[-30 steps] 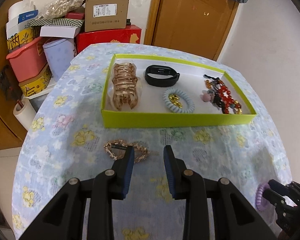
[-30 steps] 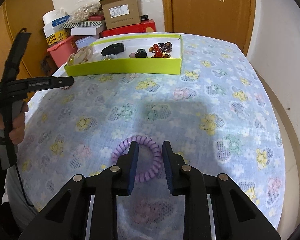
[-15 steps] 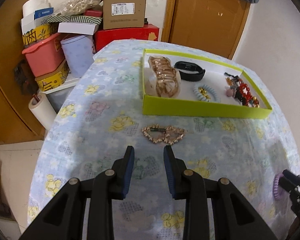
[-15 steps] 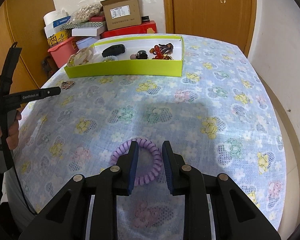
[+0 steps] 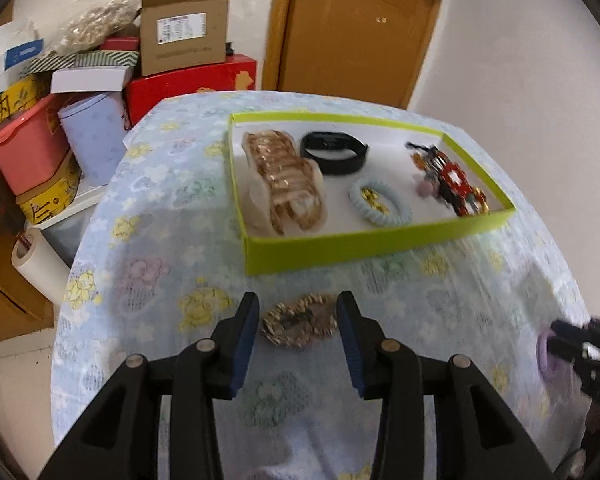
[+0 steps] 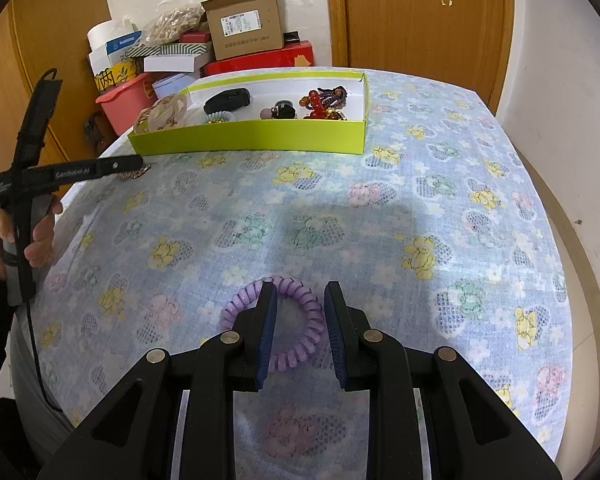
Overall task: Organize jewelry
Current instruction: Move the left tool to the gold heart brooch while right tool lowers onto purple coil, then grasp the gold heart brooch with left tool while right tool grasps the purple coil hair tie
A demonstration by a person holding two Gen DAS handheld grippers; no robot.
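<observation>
Below the lime-green tray (image 5: 364,246), at lower centre of the left wrist view, the left gripper (image 5: 298,336) now brackets the gold double-heart hair clip (image 5: 300,321). Its jaws have just been opening and stand wide, one blue pad on each side of the clip, neither pressing on it. Half a second ago the clip lay ahead of the fingertips, clear of them; the gripper has since advanced so that the clip sits between the pads on the floral tablecloth (image 5: 148,240). This places the left side at the pre-grasp stage; in my judgement a closing of the jaws is what remains before the clip can be lifted toward the tray.

At lower centre of the right wrist view, the right gripper (image 6: 300,320) straddles one arc of the purple spiral hair tie (image 6: 276,322), as it did a second ago. Its jaws are narrow but not clenched; a visible gap remains, and the tie rests flat on the cloth.

The tray, at upper centre of both views, already holds a gold claw clip (image 5: 284,184), a black band (image 5: 334,152), a pale blue spiral hair tie (image 5: 380,202) and a red beaded piece (image 5: 456,184). Two items therefore remain outside it.
</observation>
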